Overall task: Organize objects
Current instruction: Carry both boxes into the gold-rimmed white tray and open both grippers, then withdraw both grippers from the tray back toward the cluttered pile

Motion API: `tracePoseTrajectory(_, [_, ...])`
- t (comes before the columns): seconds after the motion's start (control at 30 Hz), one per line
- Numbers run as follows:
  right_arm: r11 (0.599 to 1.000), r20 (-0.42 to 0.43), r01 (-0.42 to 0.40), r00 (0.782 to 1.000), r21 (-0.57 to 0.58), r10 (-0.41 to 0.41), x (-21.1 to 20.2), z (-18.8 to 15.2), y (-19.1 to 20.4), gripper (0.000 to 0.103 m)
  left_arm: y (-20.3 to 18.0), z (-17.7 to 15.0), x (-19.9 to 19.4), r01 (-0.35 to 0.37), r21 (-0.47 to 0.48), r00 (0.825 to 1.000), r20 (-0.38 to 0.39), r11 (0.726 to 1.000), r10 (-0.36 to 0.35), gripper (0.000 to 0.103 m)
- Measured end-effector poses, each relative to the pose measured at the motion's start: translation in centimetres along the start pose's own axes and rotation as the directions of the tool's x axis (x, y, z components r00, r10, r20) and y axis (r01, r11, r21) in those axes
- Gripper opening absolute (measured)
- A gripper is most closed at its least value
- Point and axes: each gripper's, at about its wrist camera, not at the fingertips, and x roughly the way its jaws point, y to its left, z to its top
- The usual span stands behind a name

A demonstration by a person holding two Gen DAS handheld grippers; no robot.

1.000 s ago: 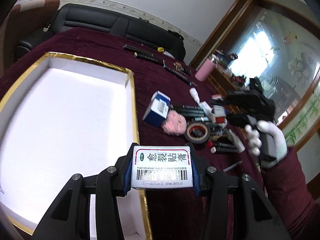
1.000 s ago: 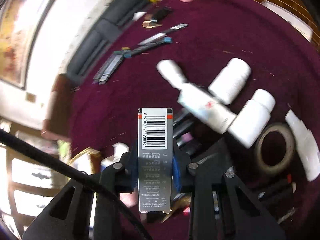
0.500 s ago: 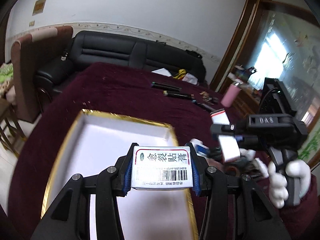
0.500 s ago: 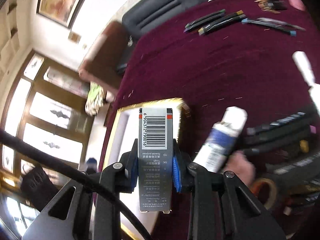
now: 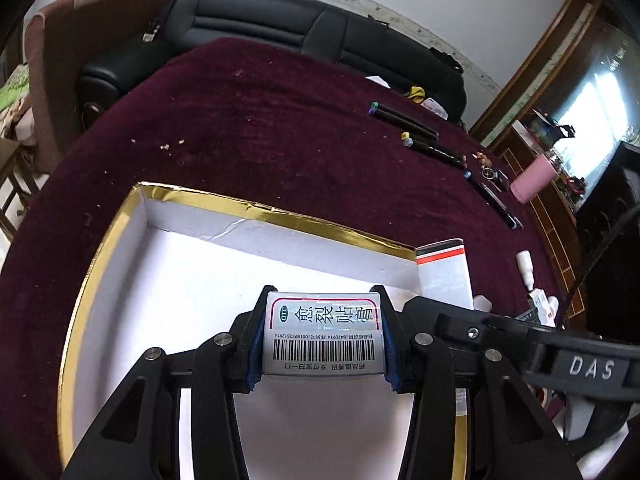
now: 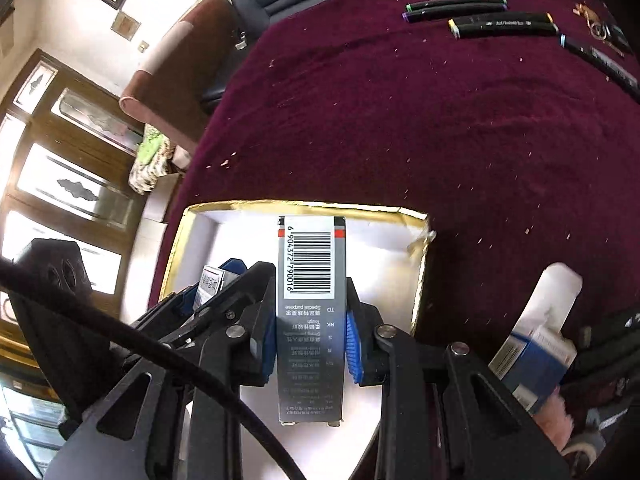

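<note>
I have the ointment box (image 5: 324, 334) clamped in the left hand-held gripper (image 5: 323, 336), hanging over the white floor of the gold-rimmed tray (image 5: 280, 213), which sits near the surface's (image 5: 280, 120) front edge. The right hand-held gripper (image 6: 311, 340) grips a tall grey carton (image 6: 311, 320) over the tray's right side. I judge both should be lowered flat, apart from each other, before letting go. Only the right view shows the blue-and-white box (image 6: 536, 344) outside the tray's right rim; only the left shows the pink cup (image 5: 534, 180) at the surface's far right edge.
</note>
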Motion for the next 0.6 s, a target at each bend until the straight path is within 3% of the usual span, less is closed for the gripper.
tracePoseTrajectory(0.27, [0.999,0.018,0.033,0.999,0.034,-0.034,-0.1,0.3,-1.6,0.034,0.8,0.7,1.4,0.018,-0.054,1.0,-0.024,0.998,-0.019,0.041])
tracePoseTrajectory(0.43, [0.997,0.067,0.071,0.995,-0.011,-0.07,-0.9,0.4,-0.6,0.041,1.0,1.2,1.3,0.012,-0.076,1.0,-0.012,0.997,-0.013,0.042])
tracePoseTrajectory(0.6, [0.998,0.103,0.059,0.993,-0.011,-0.058,-2.7,-0.2,-0.7,0.042,0.3,1.2,0.7,-0.032,-0.046,0.999,0.017,0.998,0.033,0.059])
